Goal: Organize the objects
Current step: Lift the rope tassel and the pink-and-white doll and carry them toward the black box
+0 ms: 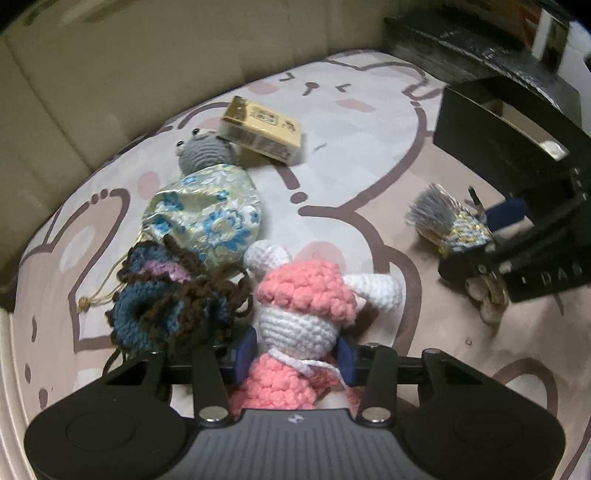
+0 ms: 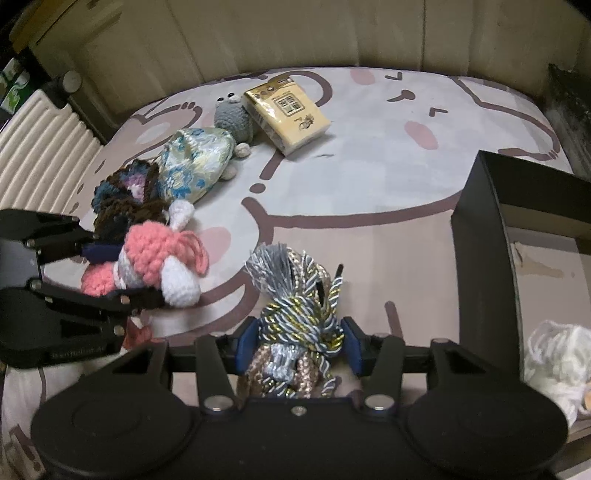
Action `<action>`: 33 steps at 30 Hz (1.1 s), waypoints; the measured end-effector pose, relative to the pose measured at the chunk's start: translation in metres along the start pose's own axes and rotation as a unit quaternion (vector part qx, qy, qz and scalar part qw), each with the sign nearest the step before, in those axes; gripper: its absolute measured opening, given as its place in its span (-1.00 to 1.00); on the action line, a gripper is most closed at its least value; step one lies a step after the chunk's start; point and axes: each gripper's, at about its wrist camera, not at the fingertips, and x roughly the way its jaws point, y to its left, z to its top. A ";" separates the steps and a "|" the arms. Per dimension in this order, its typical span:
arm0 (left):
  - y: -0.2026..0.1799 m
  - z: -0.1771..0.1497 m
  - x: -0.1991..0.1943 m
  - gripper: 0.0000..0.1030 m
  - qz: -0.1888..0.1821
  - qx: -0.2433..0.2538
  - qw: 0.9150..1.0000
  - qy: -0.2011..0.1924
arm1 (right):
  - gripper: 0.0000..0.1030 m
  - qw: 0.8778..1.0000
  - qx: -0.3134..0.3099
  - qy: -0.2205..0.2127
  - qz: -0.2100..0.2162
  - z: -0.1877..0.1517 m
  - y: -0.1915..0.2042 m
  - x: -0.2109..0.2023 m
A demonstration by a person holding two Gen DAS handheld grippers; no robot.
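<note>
Cartoon-printed bedding (image 2: 369, 155) in pink and white covers the surface, backed by a beige padded wall (image 2: 295, 33). On it, the left gripper (image 1: 295, 354) has its blue-padded jaws pinching a pink-and-white crocheted doll (image 1: 306, 295), while the right gripper (image 2: 297, 341) clamps a twisted cord tassel (image 2: 295, 295) of grey, gold and brown strands. Just beside the doll lie a blue-and-brown crocheted pouch (image 1: 166, 302), a floral brocade drawstring bag (image 1: 207, 214) and a grey crocheted frog (image 1: 205, 149), which touches a yellow tissue pack (image 1: 262, 129). At the right gripper's right stands an open black box (image 2: 480, 240); white yarn (image 2: 557, 362) lies beside its near edge.
</note>
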 end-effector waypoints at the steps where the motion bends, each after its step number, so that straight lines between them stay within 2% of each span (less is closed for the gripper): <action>1: 0.002 0.000 -0.001 -0.16 0.000 -0.018 1.000 0.000 | 0.01 1.000 -0.004 0.001 0.000 -0.001 0.001 -0.001; 2: 0.005 0.000 -0.002 -0.20 -0.002 -0.033 0.999 0.000 | 0.12 1.000 -0.008 0.004 0.004 -0.002 0.002 -0.001; 4: 0.010 0.000 -0.003 -0.20 -0.005 -0.069 0.998 0.002 | 0.16 1.000 -0.019 0.005 0.009 -0.006 0.005 -0.001; 7: 0.013 -0.002 -0.007 -0.20 -0.009 -0.098 0.995 0.005 | 0.05 0.999 -0.039 -0.004 -0.003 -0.010 0.009 -0.001; 9: 0.014 -0.002 -0.011 -0.20 -0.016 -0.117 0.993 0.004 | -0.05 1.000 -0.030 -0.009 0.002 -0.010 0.006 -0.002; 12: 0.016 -0.001 -0.019 -0.21 -0.026 -0.140 0.990 -0.002 | -0.06 1.000 -0.020 -0.021 -0.001 -0.006 0.002 -0.006; 15: 0.015 0.002 -0.029 -0.21 -0.017 -0.148 0.989 -0.008 | -0.06 0.999 -0.021 -0.038 -0.009 -0.002 0.001 -0.014; 23: 0.024 0.007 -0.055 -0.20 0.018 -0.165 0.986 -0.023 | -0.06 0.997 -0.020 -0.077 0.002 0.017 0.004 -0.049; 33: 0.030 0.013 -0.093 -0.20 0.034 -0.201 0.978 -0.040 | -0.06 0.994 -0.029 -0.104 -0.010 0.032 0.014 -0.090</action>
